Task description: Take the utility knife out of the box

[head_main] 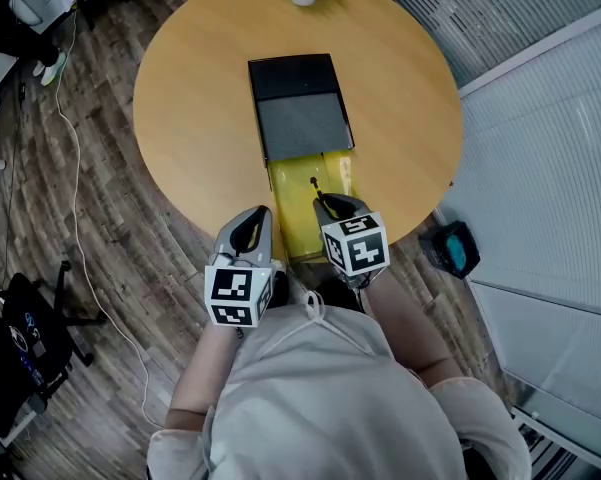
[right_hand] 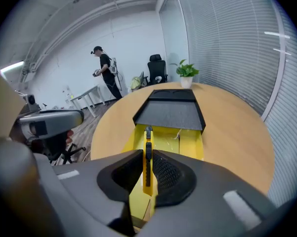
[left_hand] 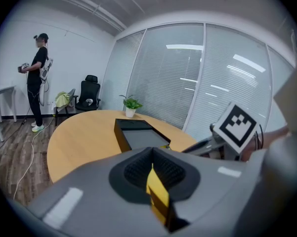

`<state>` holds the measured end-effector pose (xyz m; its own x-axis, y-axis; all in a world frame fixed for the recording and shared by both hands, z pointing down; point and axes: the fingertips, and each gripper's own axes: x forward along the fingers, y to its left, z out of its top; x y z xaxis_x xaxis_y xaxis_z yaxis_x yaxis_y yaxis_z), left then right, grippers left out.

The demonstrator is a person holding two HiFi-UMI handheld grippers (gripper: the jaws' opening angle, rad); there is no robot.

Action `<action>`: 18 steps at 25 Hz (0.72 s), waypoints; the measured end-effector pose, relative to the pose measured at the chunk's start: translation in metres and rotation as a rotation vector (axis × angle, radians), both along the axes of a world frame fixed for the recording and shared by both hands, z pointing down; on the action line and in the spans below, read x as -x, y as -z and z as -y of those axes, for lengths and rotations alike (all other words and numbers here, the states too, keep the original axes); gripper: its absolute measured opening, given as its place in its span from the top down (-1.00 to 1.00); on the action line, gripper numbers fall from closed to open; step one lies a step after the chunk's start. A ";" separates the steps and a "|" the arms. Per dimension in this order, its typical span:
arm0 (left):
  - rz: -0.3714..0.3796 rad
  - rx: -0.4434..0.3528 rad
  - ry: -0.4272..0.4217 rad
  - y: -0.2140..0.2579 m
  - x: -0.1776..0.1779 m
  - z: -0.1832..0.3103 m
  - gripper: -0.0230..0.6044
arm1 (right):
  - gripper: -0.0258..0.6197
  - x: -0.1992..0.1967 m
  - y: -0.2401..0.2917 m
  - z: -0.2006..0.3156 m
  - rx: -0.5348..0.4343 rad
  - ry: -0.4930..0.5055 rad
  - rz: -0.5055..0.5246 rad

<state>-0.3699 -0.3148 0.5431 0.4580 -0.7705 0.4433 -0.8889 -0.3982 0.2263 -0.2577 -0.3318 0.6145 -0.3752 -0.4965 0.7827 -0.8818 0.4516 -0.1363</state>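
Yellow knife (right_hand: 148, 137) gripped by R gripper (right_hand: 148, 168), just above tray (head_main: 332, 173). L gripper (left_hand: 153, 171) clamped on tray edge. Lift straight up w/ firm pinch; L steadies box (head_main: 300, 123).

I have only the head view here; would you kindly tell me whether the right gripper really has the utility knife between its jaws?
Observer: Yes. In the right gripper view, the right gripper is shut on the utility knife, with a pad pressing on each side of it.
Operator: Thank you. Is the left gripper empty?
Observer: No. The left gripper pinches a thin yellow strip. It looks like an edge of the yellow tray, though I cannot be sure.
Operator: Is anyone else around?
Observer: A person stands across the room, beyond the table.
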 end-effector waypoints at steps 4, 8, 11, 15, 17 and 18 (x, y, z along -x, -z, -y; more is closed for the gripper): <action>0.006 -0.050 0.003 0.021 -0.003 0.006 0.91 | 0.73 0.000 0.044 0.008 -0.116 0.000 0.046; 0.001 -0.112 0.012 0.048 -0.004 0.015 0.91 | 0.73 -0.001 0.083 0.013 -0.211 -0.013 0.089; 0.000 -0.176 0.024 0.077 -0.002 0.026 0.91 | 0.73 -0.003 0.113 0.019 -0.282 -0.028 0.129; -0.006 -0.256 0.033 0.115 -0.002 0.034 0.91 | 0.73 -0.008 0.153 0.025 -0.382 -0.051 0.170; -0.008 -0.291 0.030 0.133 -0.003 0.033 0.91 | 0.73 -0.008 0.169 0.024 -0.419 -0.053 0.183; -0.009 -0.307 0.028 0.142 -0.004 0.033 0.91 | 0.73 -0.008 0.177 0.022 -0.435 -0.053 0.190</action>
<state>-0.3659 -0.3473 0.4012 0.4379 -0.8801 0.1833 -0.8989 -0.4249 0.1071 -0.2494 -0.3541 0.4374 -0.4566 -0.7852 0.4183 -0.8831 0.4572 -0.1056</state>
